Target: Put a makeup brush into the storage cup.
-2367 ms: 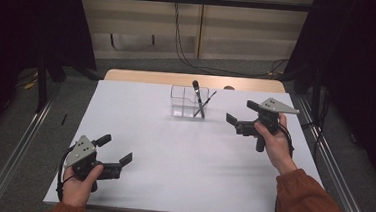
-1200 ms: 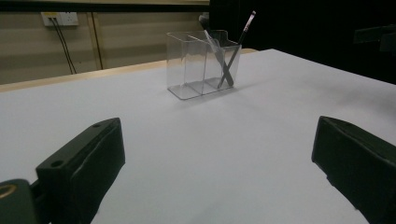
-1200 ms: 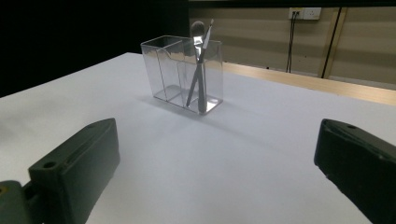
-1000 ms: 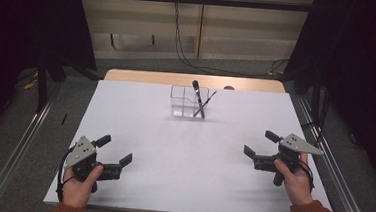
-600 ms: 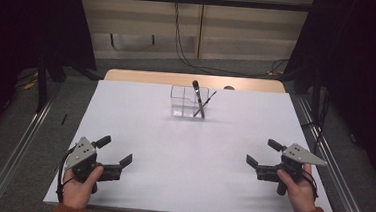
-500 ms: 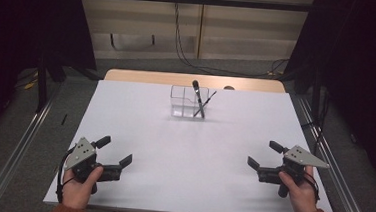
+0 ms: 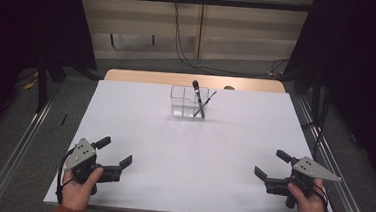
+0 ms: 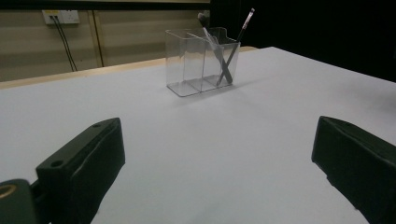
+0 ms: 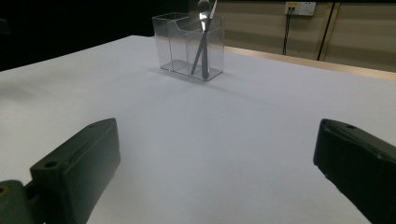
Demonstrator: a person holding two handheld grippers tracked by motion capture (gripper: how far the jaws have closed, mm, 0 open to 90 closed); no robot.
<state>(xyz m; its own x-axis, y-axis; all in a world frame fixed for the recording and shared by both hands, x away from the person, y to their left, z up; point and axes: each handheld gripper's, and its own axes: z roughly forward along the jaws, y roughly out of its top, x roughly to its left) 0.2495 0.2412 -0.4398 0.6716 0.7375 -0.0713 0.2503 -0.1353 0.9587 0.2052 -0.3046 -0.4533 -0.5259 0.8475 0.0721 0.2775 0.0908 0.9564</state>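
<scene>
A clear plastic organiser (image 7: 189,102) stands at the far middle of the white table (image 7: 193,151). Two makeup brushes (image 7: 198,99) lean crossed in its right compartment. The left gripper view shows the organiser (image 8: 201,61) ahead with the brushes (image 8: 226,56) in it, and the right gripper view shows the organiser (image 9: 189,45) far off too. My left gripper (image 7: 114,151) rests open at the near left corner, holding nothing. My right gripper (image 7: 272,165) sits open at the near right corner, also holding nothing. Both are far from the organiser.
A wooden strip (image 7: 128,76) borders the table's far edge. Metal rails (image 7: 17,146) run along both sides of the table. Cables (image 7: 180,40) hang on the back wall and lie on the floor.
My right gripper has drawn back from beside the organiser to the near right corner of the table, still open. The left gripper has stayed put.
</scene>
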